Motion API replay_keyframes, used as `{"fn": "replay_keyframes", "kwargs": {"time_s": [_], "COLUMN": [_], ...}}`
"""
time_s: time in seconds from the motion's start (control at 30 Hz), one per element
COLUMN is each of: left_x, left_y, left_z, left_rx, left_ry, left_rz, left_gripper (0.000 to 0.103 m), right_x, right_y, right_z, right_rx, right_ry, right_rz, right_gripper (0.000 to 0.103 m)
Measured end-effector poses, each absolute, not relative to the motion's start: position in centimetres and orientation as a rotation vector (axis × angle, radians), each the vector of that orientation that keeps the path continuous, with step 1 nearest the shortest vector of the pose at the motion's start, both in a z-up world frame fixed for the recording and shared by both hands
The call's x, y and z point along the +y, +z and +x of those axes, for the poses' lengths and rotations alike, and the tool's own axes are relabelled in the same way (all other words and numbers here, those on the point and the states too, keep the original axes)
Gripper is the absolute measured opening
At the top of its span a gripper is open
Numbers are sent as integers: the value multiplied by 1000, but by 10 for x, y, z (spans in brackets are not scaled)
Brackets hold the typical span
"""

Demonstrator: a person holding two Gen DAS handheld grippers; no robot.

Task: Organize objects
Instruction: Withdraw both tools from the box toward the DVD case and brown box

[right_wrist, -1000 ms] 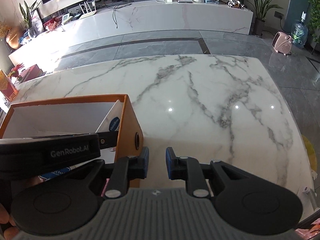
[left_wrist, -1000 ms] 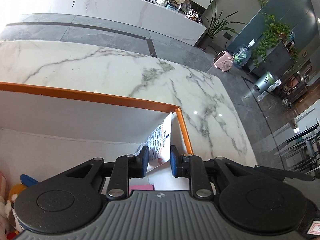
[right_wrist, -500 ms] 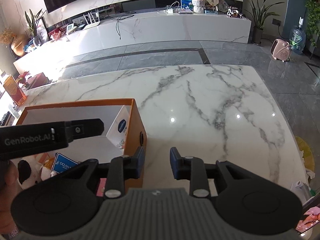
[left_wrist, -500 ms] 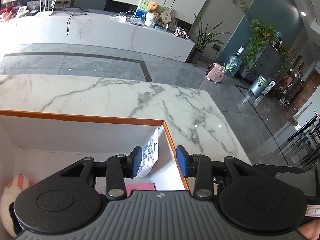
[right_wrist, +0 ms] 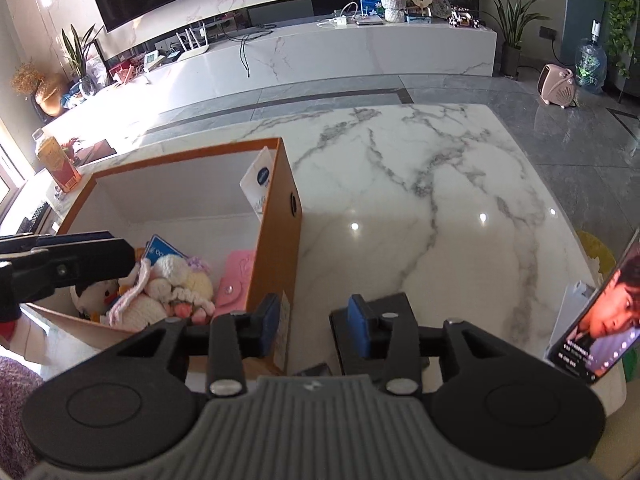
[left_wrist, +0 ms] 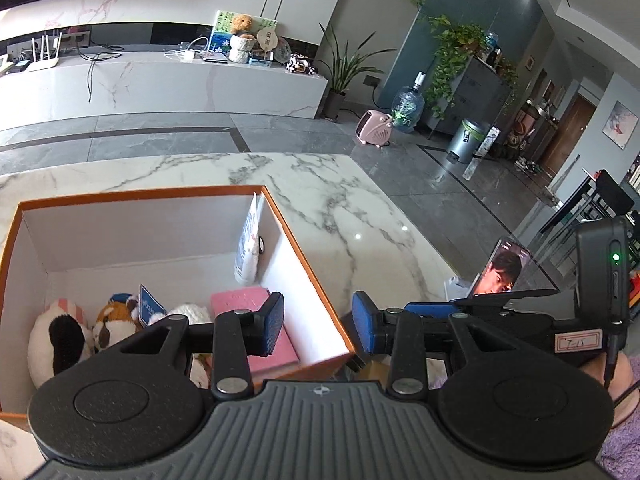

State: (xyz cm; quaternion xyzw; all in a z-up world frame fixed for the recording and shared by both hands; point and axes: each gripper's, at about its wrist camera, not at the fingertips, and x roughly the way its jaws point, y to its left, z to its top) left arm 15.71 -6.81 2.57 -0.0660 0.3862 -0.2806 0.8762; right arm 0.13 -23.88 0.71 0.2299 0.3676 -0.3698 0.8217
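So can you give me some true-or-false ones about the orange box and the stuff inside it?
1. The orange cardboard box with white inside walls sits on the white marble table. True.
2. The flat pink wallet with a snap button lies out on the marble beside the box. False: it is inside the box, against the box's right wall.
3. Soft plush toys are piled in the box. True.
4. The left gripper is squeezing the white packet with a blue round logo. False: its jaws stand apart with nothing between them; the packet leans in the box's far corner.
5. The right gripper holds nothing. True.
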Motion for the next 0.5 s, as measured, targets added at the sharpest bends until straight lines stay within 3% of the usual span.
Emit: {"fn": "replay_keyframes", "kwargs": {"time_s": [0.2, 0.33, 0.5], "left_x": [-81, -89, -88], "left_y": [2, -16, -34], "left_z": [141, 138, 129], "left_rx": [867, 918, 971], "left_ry": [-643, -644, -640], "left_rz": [-135, -125, -121], "left_gripper": [43, 43, 43], "right_x": [-228, -219, -212], "right_y": [-16, -26, -40], "right_z": [-26, -34, -31], "right_rx": [829, 861, 939], "right_ry": [-799, -798, -784], "right_rz": [573, 564, 497], "right_gripper": [42, 64, 79]}}
